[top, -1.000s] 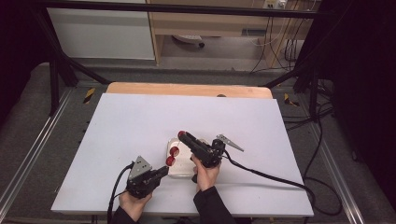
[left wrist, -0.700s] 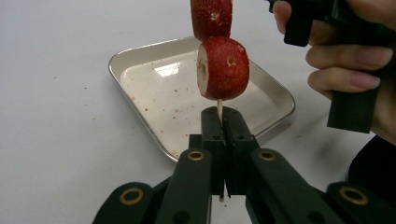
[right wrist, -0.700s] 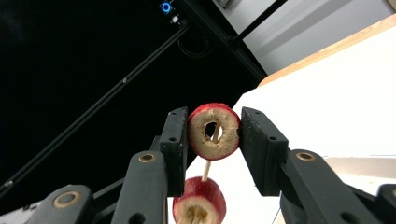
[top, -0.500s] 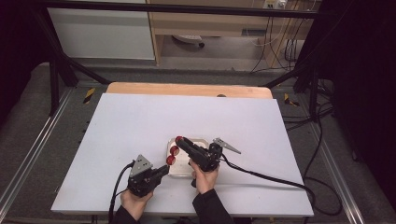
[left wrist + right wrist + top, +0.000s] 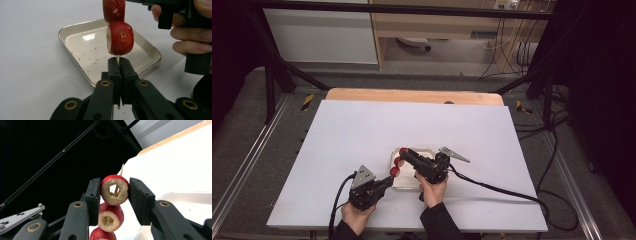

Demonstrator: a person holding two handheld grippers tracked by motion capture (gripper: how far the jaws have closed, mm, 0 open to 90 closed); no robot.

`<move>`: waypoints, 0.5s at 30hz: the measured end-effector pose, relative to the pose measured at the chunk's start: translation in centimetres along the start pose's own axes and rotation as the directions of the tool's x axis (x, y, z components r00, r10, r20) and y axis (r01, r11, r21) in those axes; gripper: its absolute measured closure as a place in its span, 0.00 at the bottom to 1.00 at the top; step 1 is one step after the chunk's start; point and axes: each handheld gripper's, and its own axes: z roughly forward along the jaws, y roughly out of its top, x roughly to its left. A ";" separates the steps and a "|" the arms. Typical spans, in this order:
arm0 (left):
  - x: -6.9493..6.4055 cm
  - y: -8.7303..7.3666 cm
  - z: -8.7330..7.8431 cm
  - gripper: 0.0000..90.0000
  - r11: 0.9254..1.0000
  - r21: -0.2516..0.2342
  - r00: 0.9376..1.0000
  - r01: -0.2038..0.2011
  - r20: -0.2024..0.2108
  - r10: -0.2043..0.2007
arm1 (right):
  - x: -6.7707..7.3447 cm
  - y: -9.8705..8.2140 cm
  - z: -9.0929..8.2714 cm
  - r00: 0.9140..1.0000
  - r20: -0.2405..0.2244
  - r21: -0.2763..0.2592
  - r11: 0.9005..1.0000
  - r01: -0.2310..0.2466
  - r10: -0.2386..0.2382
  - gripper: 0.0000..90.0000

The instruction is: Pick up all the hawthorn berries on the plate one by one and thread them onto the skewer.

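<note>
Left hand-held gripper clamps the thin wooden skewer bearing red cored fruit pieces, above the square metal tray. Right hand-held gripper pinches the top piece.

The tray sits on the table near its front edge, the fruit skewer above the tray's left rim.
</note>
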 end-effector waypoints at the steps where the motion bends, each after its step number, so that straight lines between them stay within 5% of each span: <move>1: 0.0 0.0 -0.1 0.98 1.000 -0.001 1.000 0.002 0.000 -0.002 | 0.1 0.3 -0.1 1.000 0.007 0.009 1.000 0.017 -0.017 0.66; 8: 0.3 0.0 -0.3 0.98 1.000 0.002 1.000 -0.007 0.001 0.007 | 0.9 2.6 -1.4 0.984 0.048 0.091 0.982 0.165 -0.169 0.49; 15: 0.6 0.0 -0.5 0.98 1.000 0.014 1.000 -0.023 0.010 0.023 | 0.2 3.9 -2.4 0.954 0.088 0.253 0.933 0.255 -0.285 0.25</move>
